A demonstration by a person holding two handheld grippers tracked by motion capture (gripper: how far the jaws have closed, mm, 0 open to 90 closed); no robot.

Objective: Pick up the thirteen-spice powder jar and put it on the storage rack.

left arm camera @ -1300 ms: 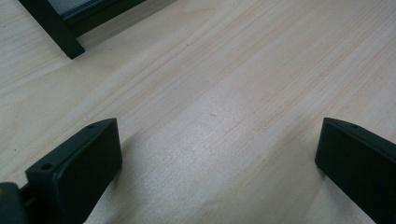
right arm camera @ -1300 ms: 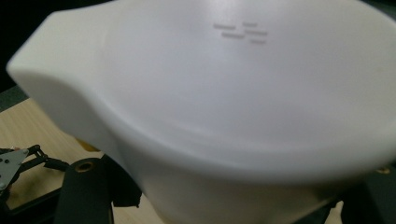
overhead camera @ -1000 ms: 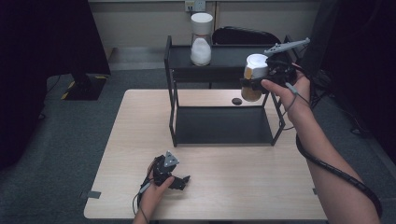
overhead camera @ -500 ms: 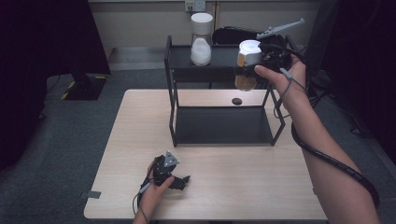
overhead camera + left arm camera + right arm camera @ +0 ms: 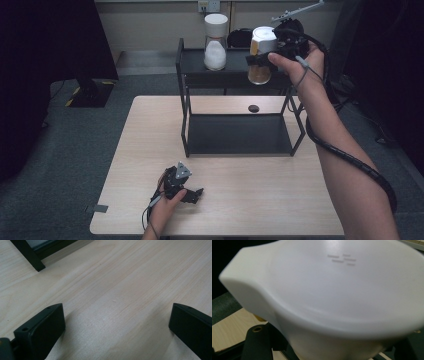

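**Jar lift near done, set-down on top shelf pending**

Right gripper (image 5: pixel 265 59) is pinching the clear jar with white lid and tan-brown contents (image 5: pixel 261 55), jaws clamped on its upper body just under the lid. In the right gripper view the white plastic lid (image 5: pixel 332 292) sits right against the camera, so the grip itself is mostly hidden there; jaw bases show at the bottom corners.

Status:
- Pickup: done. Jar is off the light wooden table (image 5: pixel 150 150) and held upright.
- Transfer: jar is at the height of the top shelf of the black metal two-tier rack (image 5: pixel 195 65), over the shelf's right half as seen from above. Base looks at or just above the shelf surface; can't tell from this angle whether it touches yet.
- Left of the gripper on the same shelf: second clear jar with white lid and white contents (image 5: pixel 215 42), standing apart from the held one.
- Remaining: lower it flat, release, back out without clipping the neighbour.

Left gripper (image 5: pixel 186 190) is idle, resting on the table near the front edge, well away from the rack. Jaws spread wide, nothing between them but bare wood (image 5: pixel 115 300).

Small dark round object (image 5: pixel 253 108) lies on the table below the right gripper, behind the rack; unclear what it is.
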